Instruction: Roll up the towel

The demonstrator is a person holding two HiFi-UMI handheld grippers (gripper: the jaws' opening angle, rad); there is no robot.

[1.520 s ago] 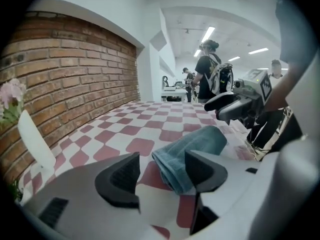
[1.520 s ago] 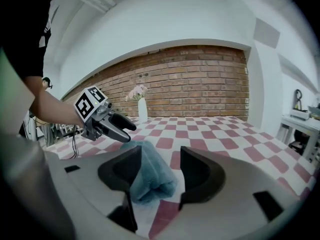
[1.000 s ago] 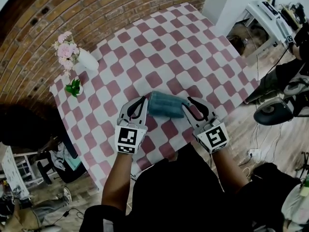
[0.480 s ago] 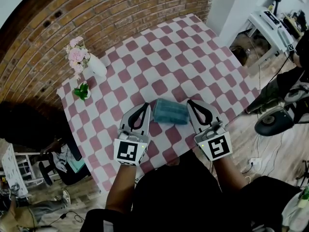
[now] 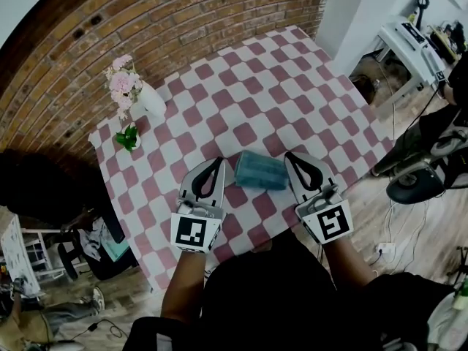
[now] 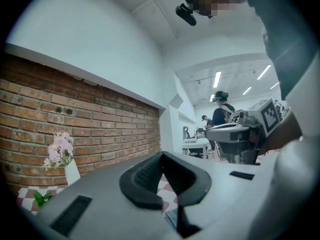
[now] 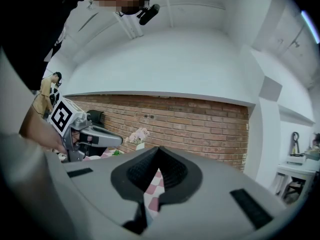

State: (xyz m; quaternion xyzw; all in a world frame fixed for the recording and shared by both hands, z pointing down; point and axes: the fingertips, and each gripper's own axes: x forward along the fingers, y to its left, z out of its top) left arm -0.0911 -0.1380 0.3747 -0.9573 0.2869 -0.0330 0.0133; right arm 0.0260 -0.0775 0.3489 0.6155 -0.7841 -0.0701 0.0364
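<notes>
The towel (image 5: 261, 170) looks like soft matt cloth, the checked tablecloth (image 5: 252, 86) smooth fabric, the wall (image 5: 168, 20) rough brick, the vase (image 5: 152, 102) smooth.

The towel (image 5: 261, 171) is lying rolled up into a short, thick bundle, teal-blue with faint ribbing across it. It is resting on its side on the pink-and-white checked surface (image 5: 248, 86), close to the near edge, its length running roughly left to right.
</notes>
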